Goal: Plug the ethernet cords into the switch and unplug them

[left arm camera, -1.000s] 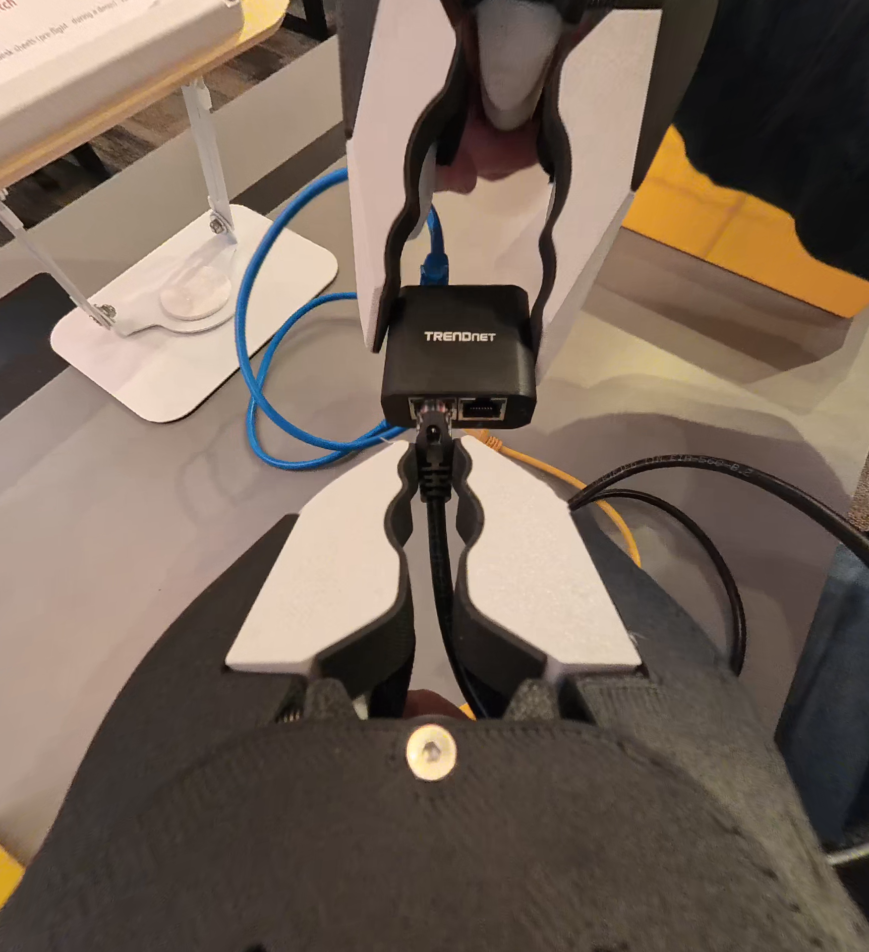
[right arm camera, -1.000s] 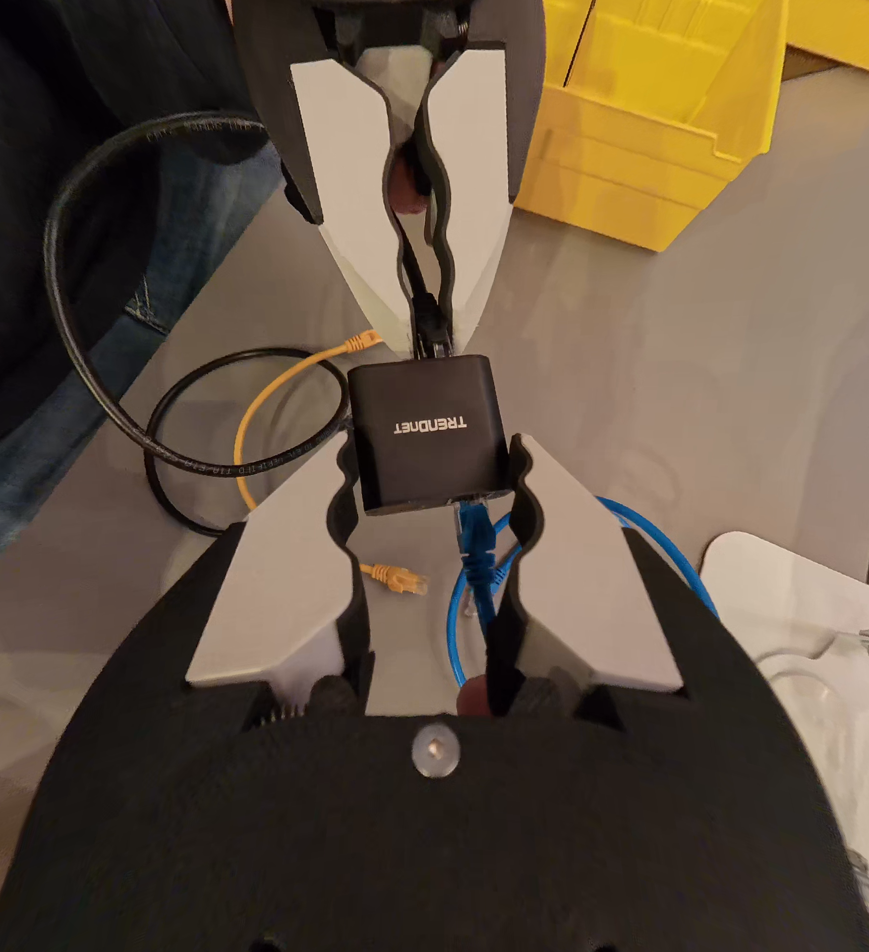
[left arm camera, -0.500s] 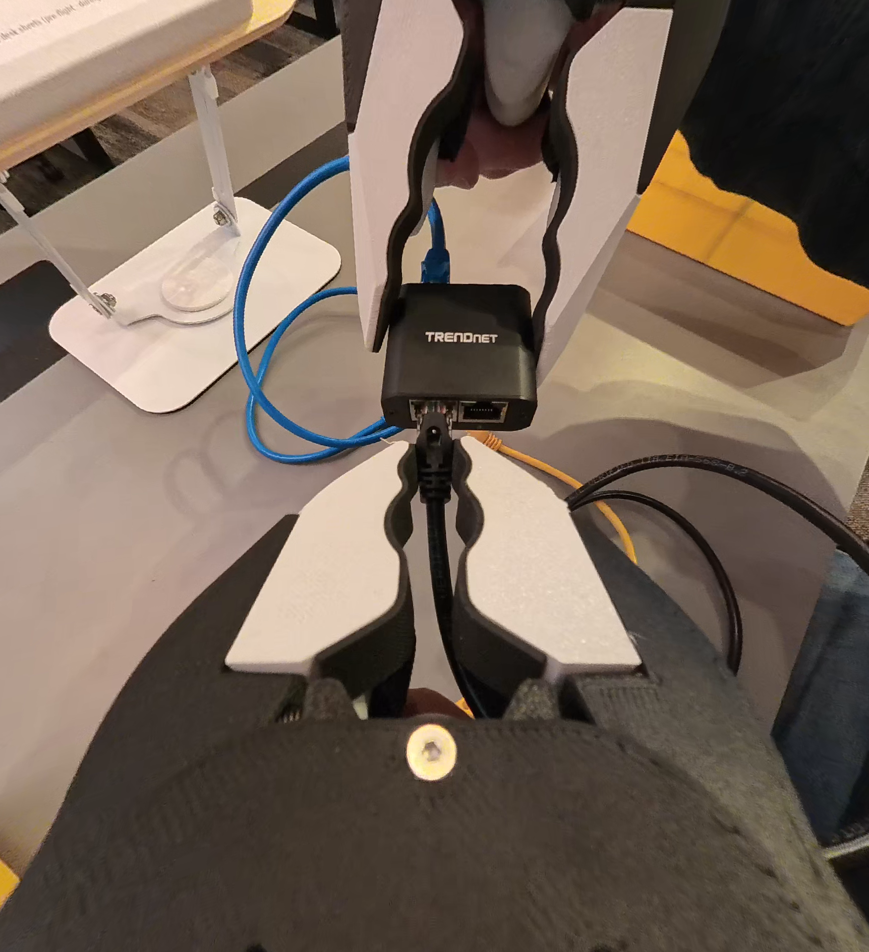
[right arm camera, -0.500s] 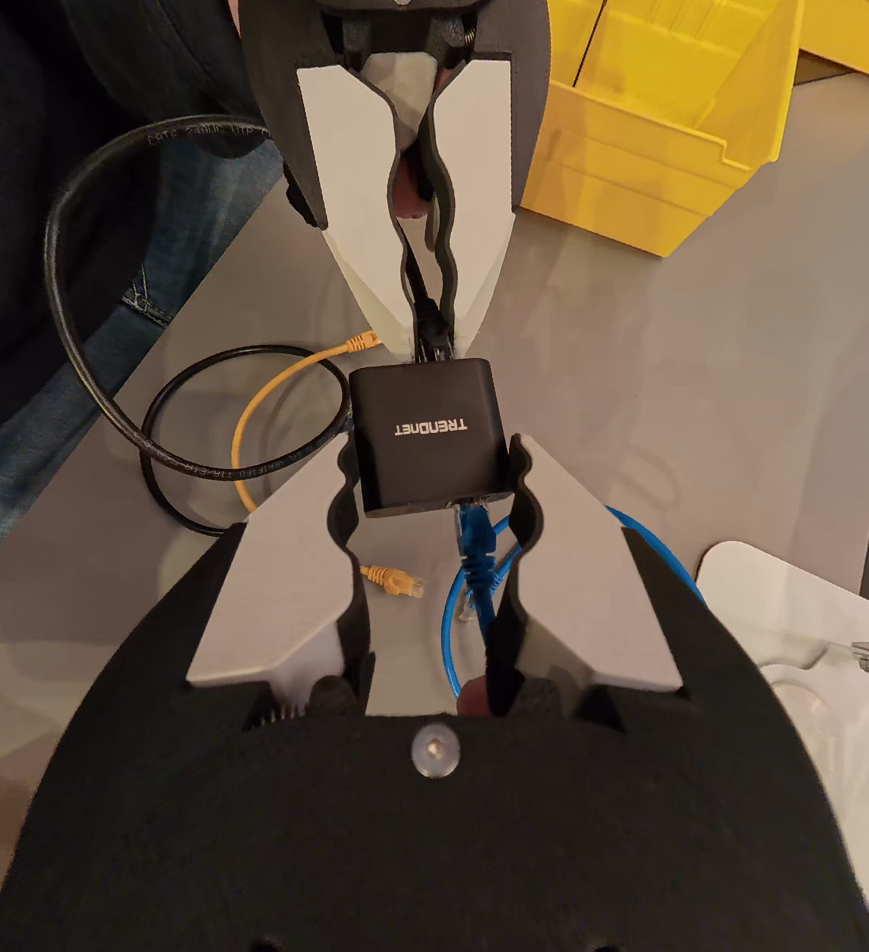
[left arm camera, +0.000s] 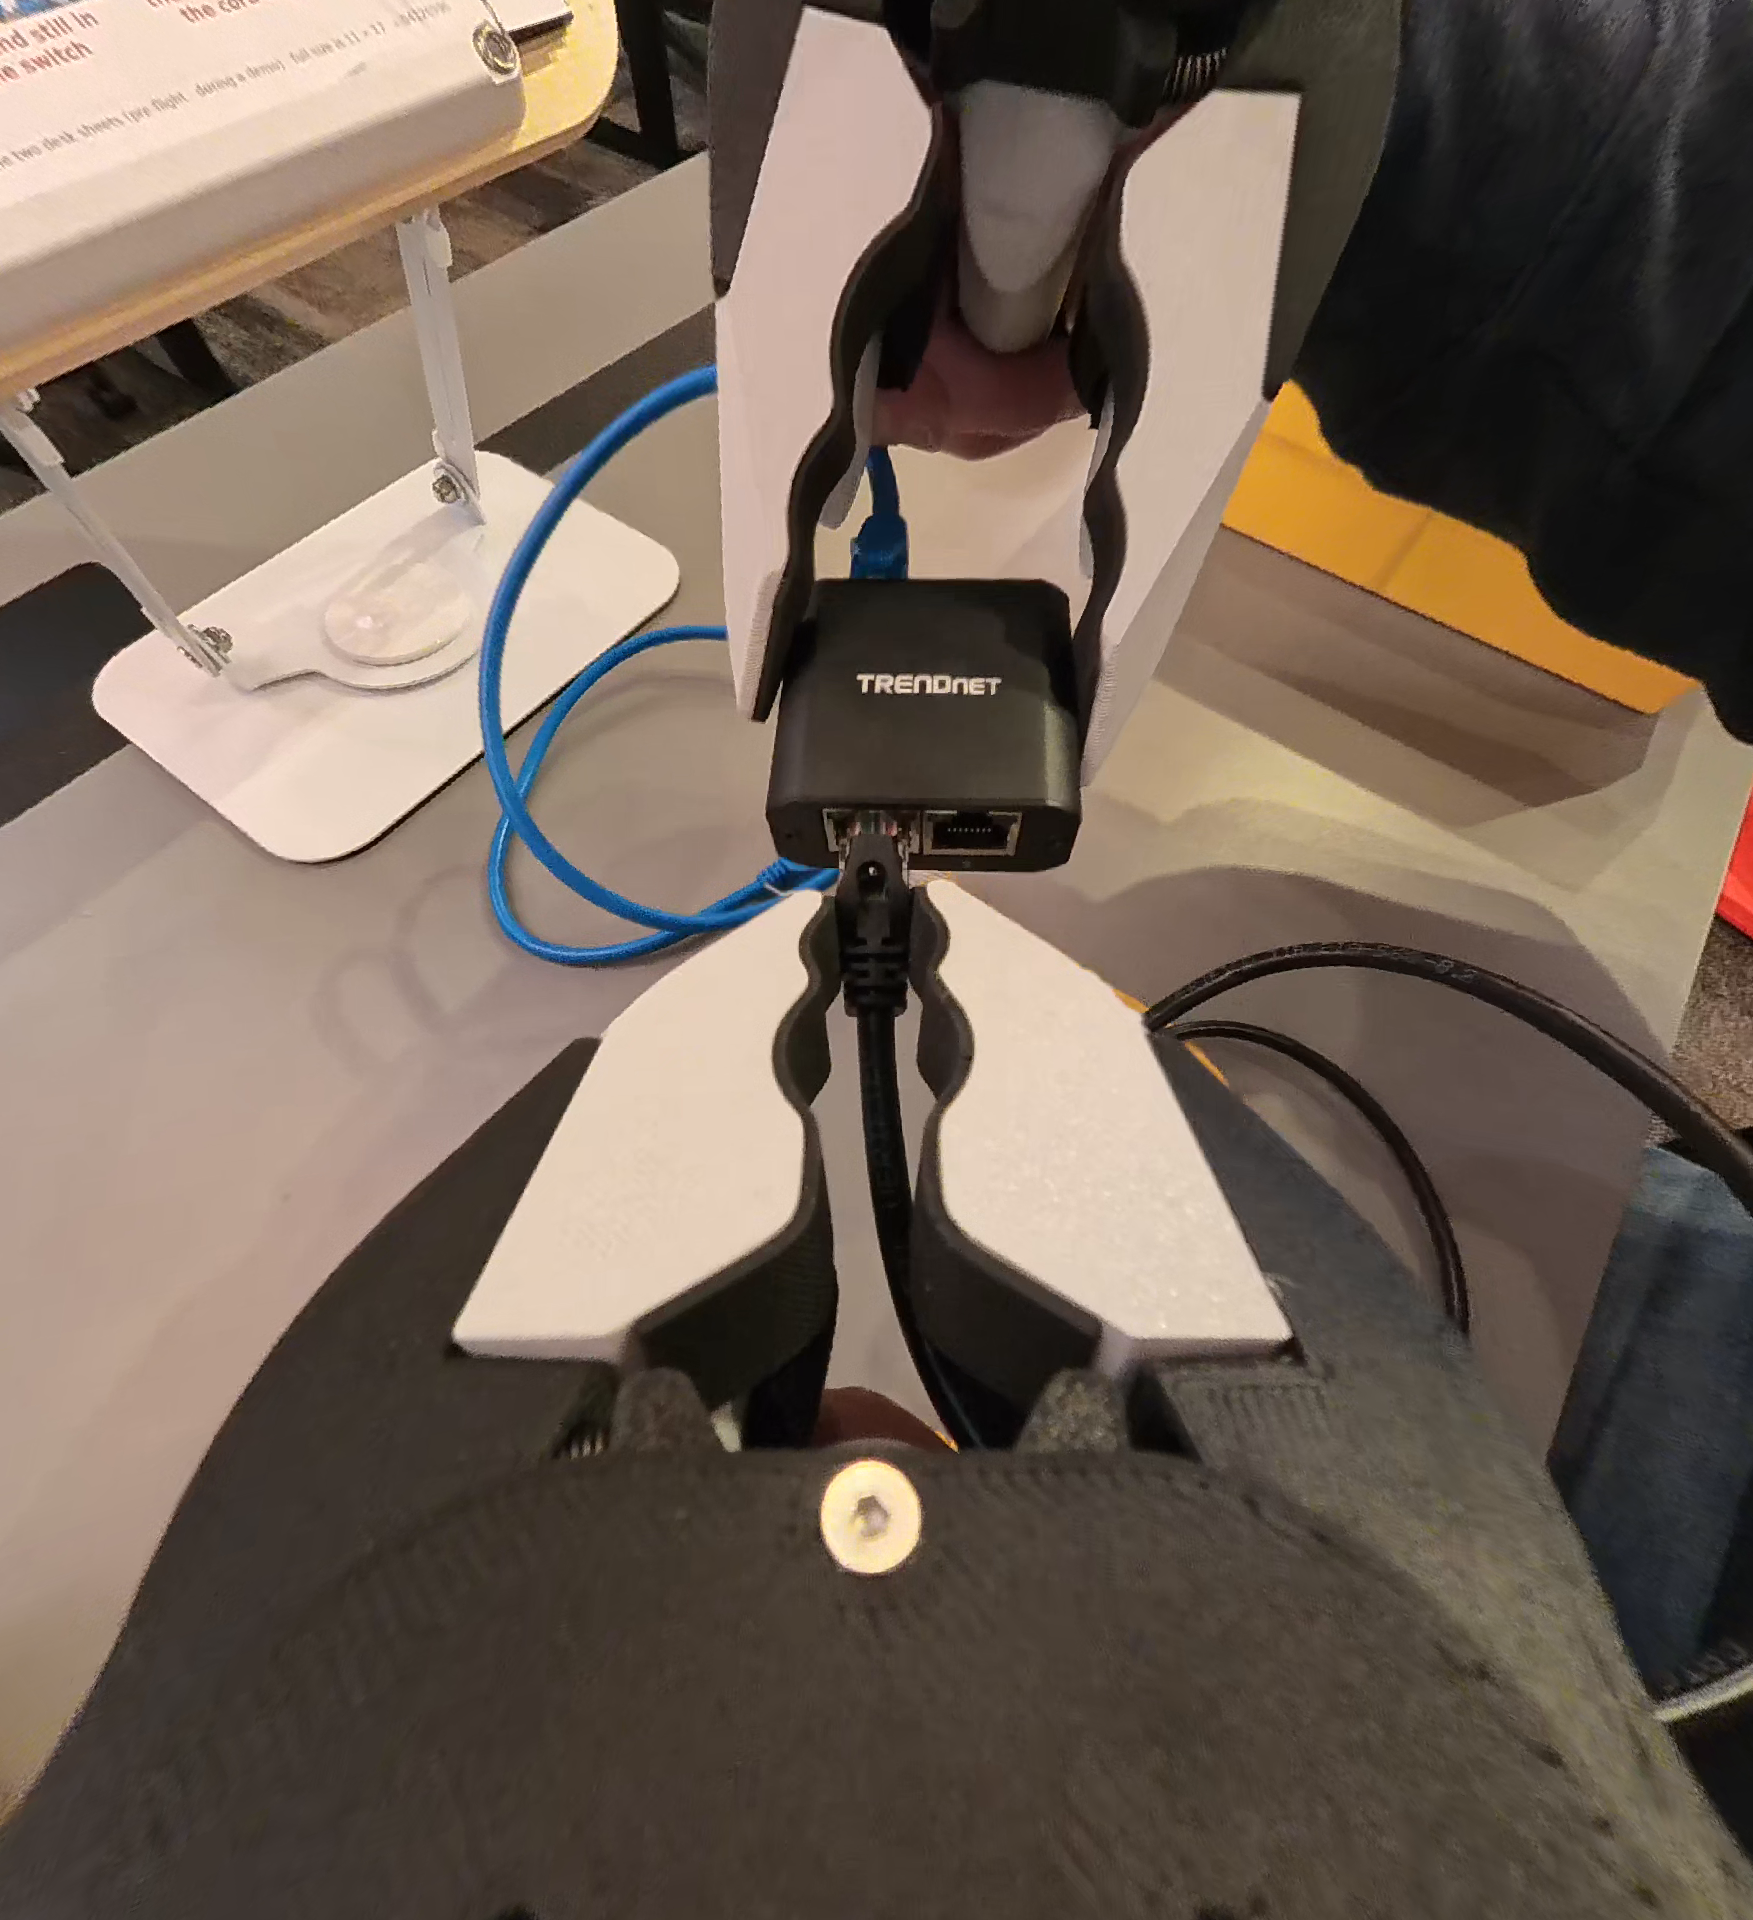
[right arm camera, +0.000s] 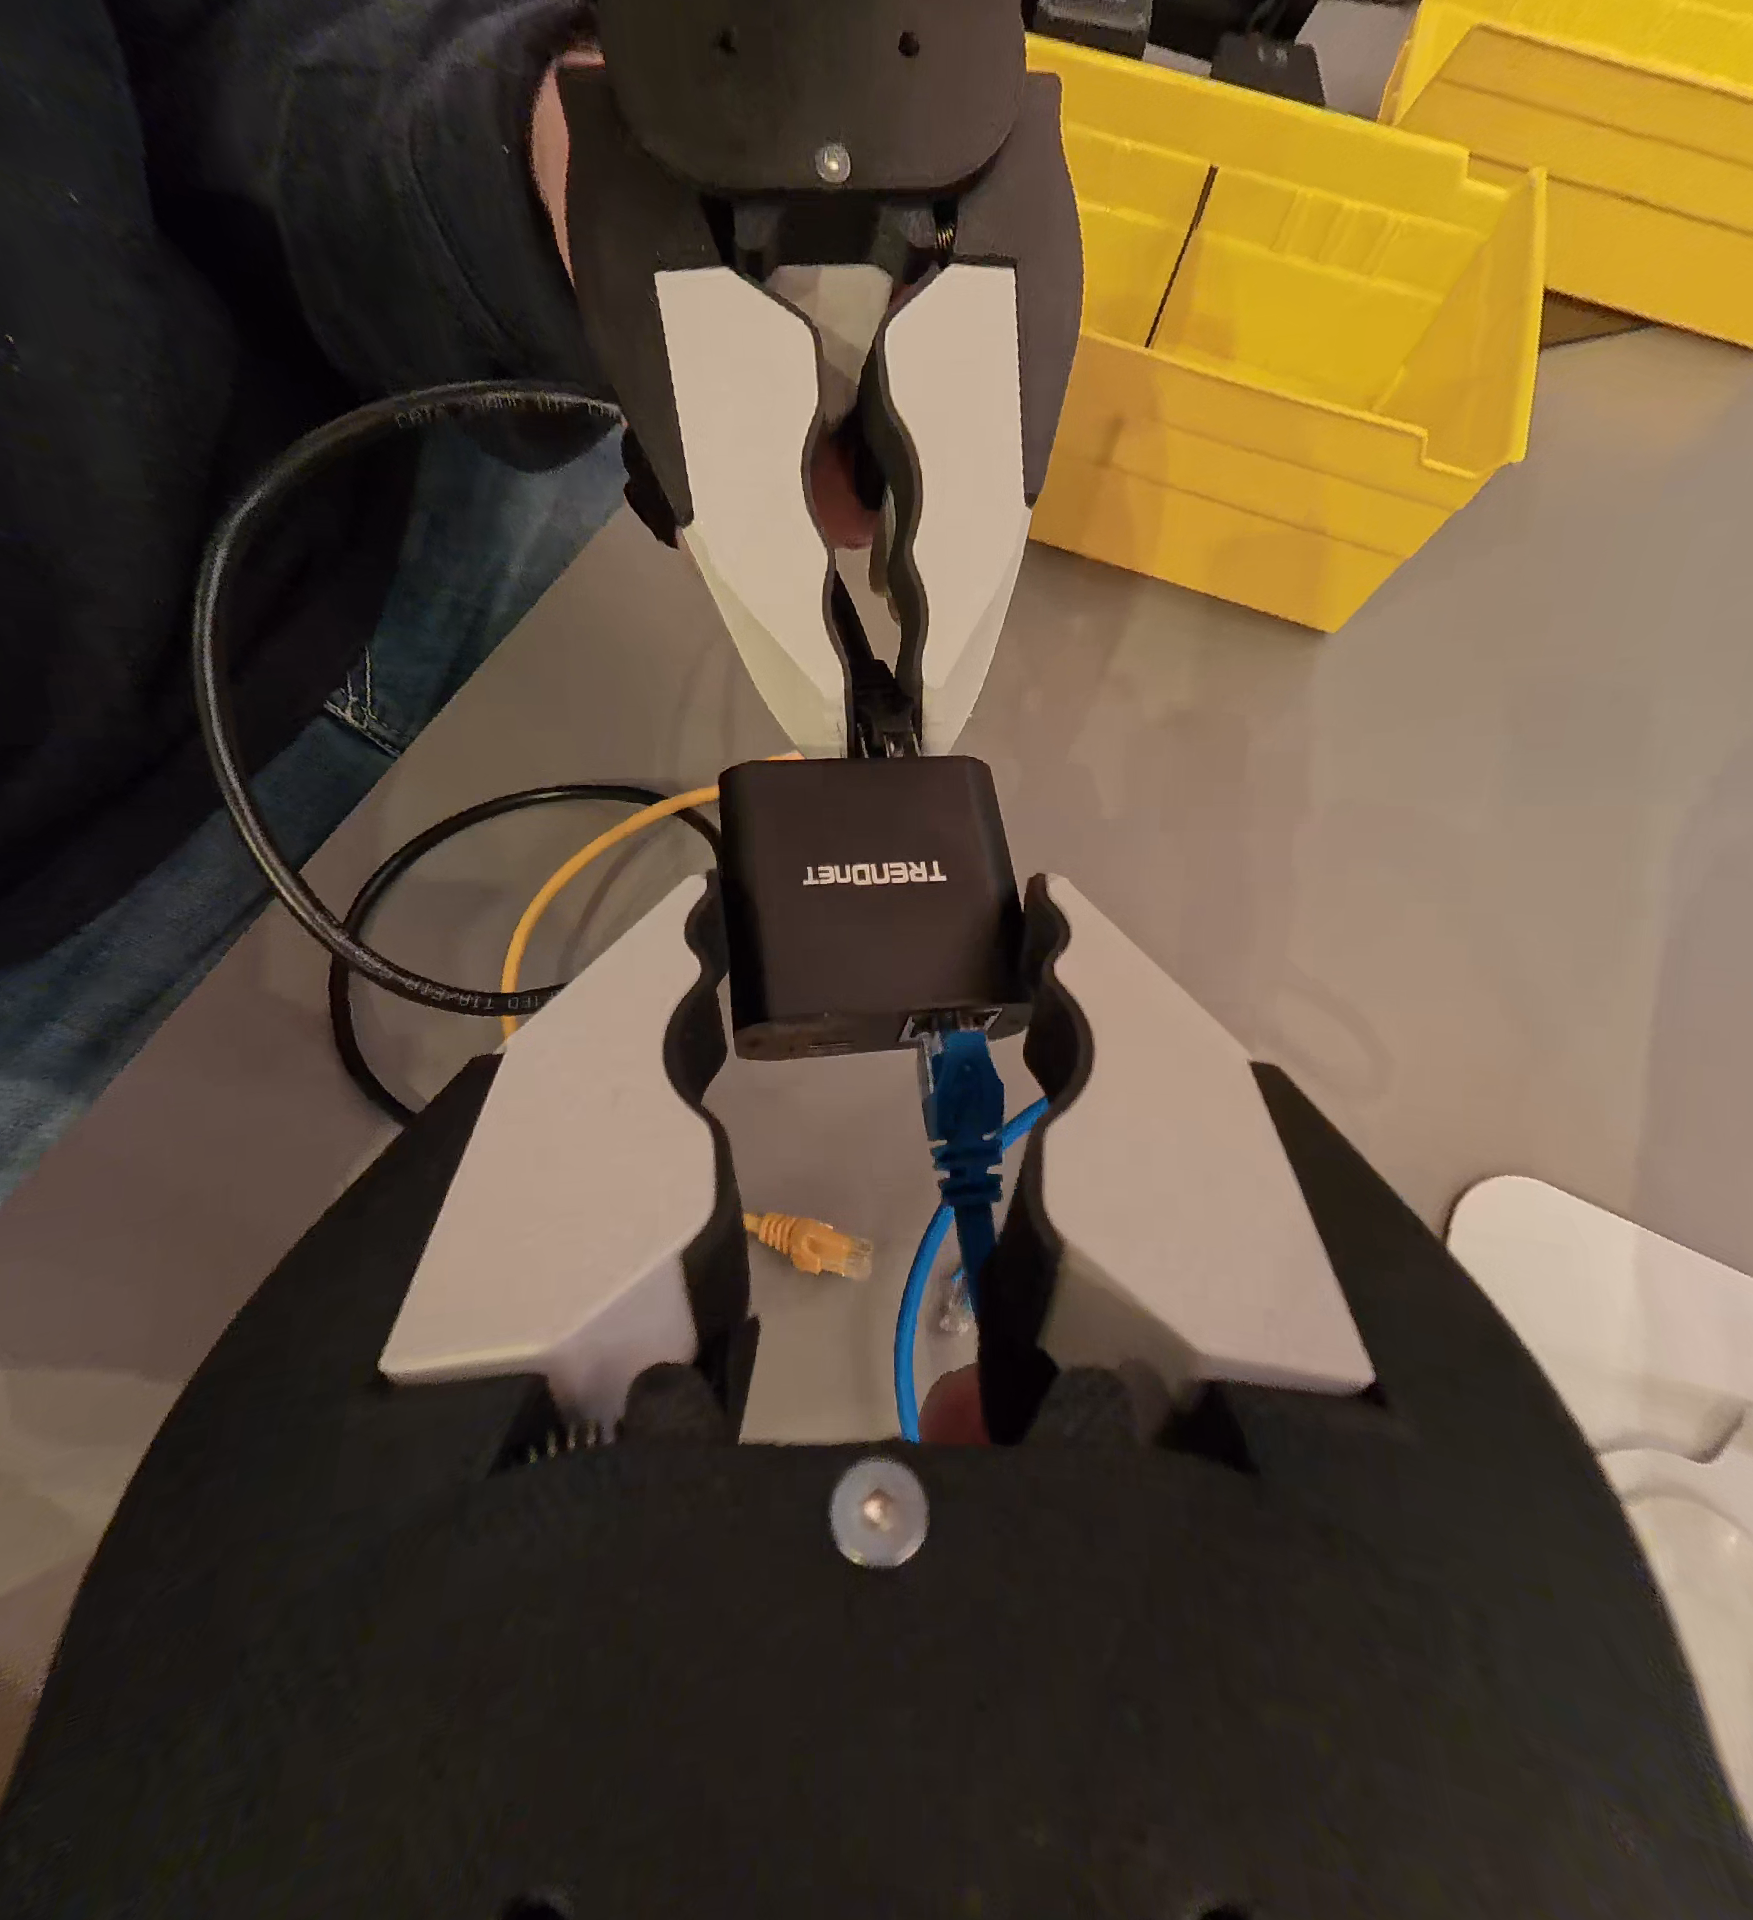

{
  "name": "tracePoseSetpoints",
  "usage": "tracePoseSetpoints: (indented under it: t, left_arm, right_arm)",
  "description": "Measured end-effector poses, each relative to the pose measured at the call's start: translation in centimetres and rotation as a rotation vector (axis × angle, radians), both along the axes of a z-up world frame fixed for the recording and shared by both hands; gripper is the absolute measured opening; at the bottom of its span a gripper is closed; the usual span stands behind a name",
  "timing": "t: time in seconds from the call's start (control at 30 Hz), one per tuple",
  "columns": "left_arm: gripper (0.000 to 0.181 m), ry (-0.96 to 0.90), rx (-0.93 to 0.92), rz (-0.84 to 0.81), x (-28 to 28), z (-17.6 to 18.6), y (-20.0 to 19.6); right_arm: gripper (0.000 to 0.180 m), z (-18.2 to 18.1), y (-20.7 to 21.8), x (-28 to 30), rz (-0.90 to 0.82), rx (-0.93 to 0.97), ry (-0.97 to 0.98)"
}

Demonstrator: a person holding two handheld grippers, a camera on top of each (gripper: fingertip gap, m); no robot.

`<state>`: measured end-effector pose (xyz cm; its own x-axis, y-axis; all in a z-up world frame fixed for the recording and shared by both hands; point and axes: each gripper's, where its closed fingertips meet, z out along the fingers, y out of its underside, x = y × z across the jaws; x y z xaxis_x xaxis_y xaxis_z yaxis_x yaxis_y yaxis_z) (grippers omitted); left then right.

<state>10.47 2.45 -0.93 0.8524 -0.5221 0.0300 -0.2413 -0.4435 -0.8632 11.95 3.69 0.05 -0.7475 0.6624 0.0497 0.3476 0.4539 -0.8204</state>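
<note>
A small black switch point(left arm camera: 919, 717) is held by its two sides in my right gripper point(right arm camera: 872, 914), just above the grey table point(right arm camera: 1371, 883). My left gripper point(left arm camera: 877, 925) is shut on the black ethernet cord's plug point(left arm camera: 877, 914), which sits in the switch's left front port. The port beside it point(left arm camera: 971, 831) is empty. A blue cord point(right arm camera: 965, 1101) is plugged into the opposite side of the switch. An orange cord's plug point(right arm camera: 815, 1242) lies loose on the table under my right gripper. The left gripper also shows in the right wrist view point(right arm camera: 882, 727).
A white stand base point(left arm camera: 384, 707) with a sign board stands at the left, with the blue cord looped beside it. Yellow bins point(right arm camera: 1267, 416) stand beyond the switch. The black cord loops point(right arm camera: 280, 831) off the table edge by a person's leg. My two grippers' fingertips are within a few centimetres of each other.
Both grippers keep their grips. The switch and both grippers have shifted slightly over the table, and the black plug stays in the left port.
</note>
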Motion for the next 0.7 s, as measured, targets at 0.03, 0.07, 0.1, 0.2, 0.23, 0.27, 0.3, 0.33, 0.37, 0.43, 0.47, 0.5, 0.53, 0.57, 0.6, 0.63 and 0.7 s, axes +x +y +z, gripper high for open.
tracePoseSetpoints:
  t: [0.03,0.07,0.1,0.2,0.23,0.27,0.3,0.33,0.37,0.43,0.47,0.5,0.53,0.57,0.6,0.63,0.7]
  left_arm:
    - [0.012,-0.012,0.005,-0.004,0.1,0.2,0.0]
    - [0.012,-0.020,0.012,-0.007,0.1,0.3,-0.1]
    - [0.012,-0.025,0.015,-0.011,0.1,0.4,-0.1]
    - [0.012,-0.024,0.018,-0.018,0.1,0.5,-0.2]
    - [0.012,-0.027,0.020,-0.022,0.2,0.5,-0.2]
    - [0.012,-0.033,0.022,-0.026,0.2,0.6,-0.2]
    - [0.012,-0.036,0.024,-0.031,0.3,0.6,-0.3]
    - [0.012,-0.031,0.027,-0.032,0.3,0.6,-0.3]
    - [0.012,-0.028,0.028,-0.036,0.3,0.7,-0.3]
    - [0.012,-0.030,0.030,-0.041,0.3,0.7,-0.4]
    - [0.012,-0.030,0.031,-0.042,0.3,0.8,-0.4]
    - [0.012,-0.030,0.030,-0.044,0.4,0.8,-0.4]
    - [0.012,-0.032,0.030,-0.045,0.4,0.8,-0.4]
    - [0.012,-0.033,0.031,-0.047,0.4,0.9,-0.4]
    - [0.012,-0.032,0.030,-0.052,0.5,0.9,-0.5]
    - [0.012,-0.029,0.030,-0.051,0.4,0.8,-0.5]
    - [0.012,-0.020,0.033,-0.057,0.4,0.8,-0.5]
  right_arm:
    - [0.055,0.2,-0.1,0.1,0.003,-0.013,0.010]
    - [0.056,0.4,-0.1,0.1,0.005,-0.023,0.020]
    - [0.055,0.6,-0.2,0.1,0.007,-0.030,0.026]
    - [0.055,0.8,-0.4,0.1,0.010,-0.026,0.030]
    - [0.054,0.9,-0.5,0.2,0.014,-0.023,0.029]
    - [0.054,1.0,-0.6,0.2,0.018,-0.022,0.030]
    - [0.054,1.1,-0.6,0.3,0.022,-0.021,0.029]
    - [0.054,1.2,-0.7,0.3,0.022,-0.018,0.030]
    - [0.054,1.2,-0.7,0.3,0.025,-0.015,0.030]
    - [0.053,1.4,-0.9,0.4,0.028,-0.014,0.033]
    - [0.053,1.5,-0.9,0.4,0.030,-0.013,0.035]
    - [0.053,1.5,-0.9,0.5,0.032,-0.014,0.034]
    - [0.053,1.6,-1.0,0.5,0.035,-0.015,0.035]
    - [0.053,1.7,-1.1,0.5,0.037,-0.016,0.037]
    - [0.053,1.7,-1.1,0.6,0.040,-0.016,0.035]
    - [0.053,1.8,-1.2,0.6,0.040,-0.013,0.034]
    - [0.053,1.9,-1.3,0.6,0.041,-0.009,0.035]
